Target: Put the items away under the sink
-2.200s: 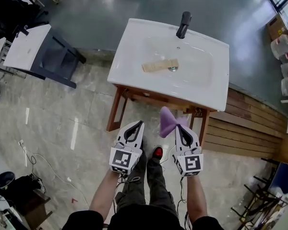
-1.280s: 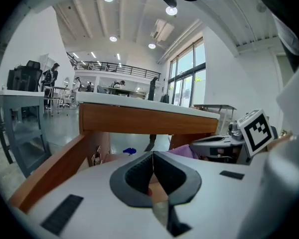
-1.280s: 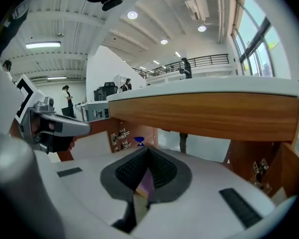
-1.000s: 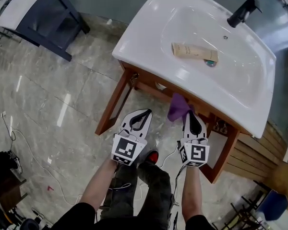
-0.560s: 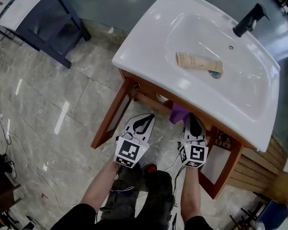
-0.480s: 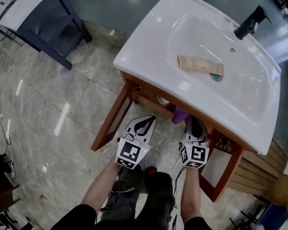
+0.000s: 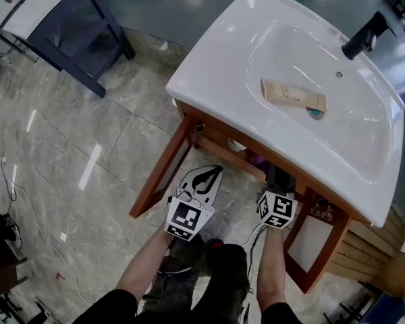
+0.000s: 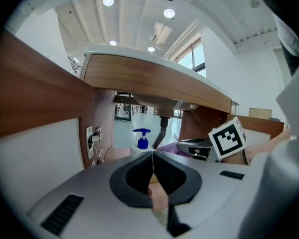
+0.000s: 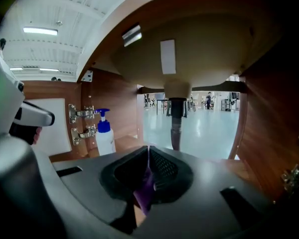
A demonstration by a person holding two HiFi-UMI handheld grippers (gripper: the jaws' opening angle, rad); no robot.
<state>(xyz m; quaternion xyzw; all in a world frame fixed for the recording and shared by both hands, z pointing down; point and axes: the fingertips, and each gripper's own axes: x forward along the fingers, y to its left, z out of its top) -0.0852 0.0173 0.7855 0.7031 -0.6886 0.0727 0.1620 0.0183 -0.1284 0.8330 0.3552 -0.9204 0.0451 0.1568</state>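
Tightly closed, the right gripper (image 9: 148, 158) pinches a purple cloth (image 9: 144, 190) inside the wooden cabinet (image 9: 117, 96) under the sink (image 7: 209, 66). Ahead stand a white pump bottle (image 9: 104, 137) at left and the drain pipe (image 9: 176, 126). Beside it, the left gripper (image 8: 153, 156) has its 2 jaws together, empty. A tube (image 7: 293, 94) lies in the basin.

Glossy grey floor tiles (image 7: 74, 140) fill the head view's left; a dark, white-topped table (image 7: 44, 2) stands upper left. 4 round ceiling lights (image 8: 108, 1) glow overhead.

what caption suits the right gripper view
Right gripper, shut on a purple cloth, inside the sink cabinet near a pump bottle
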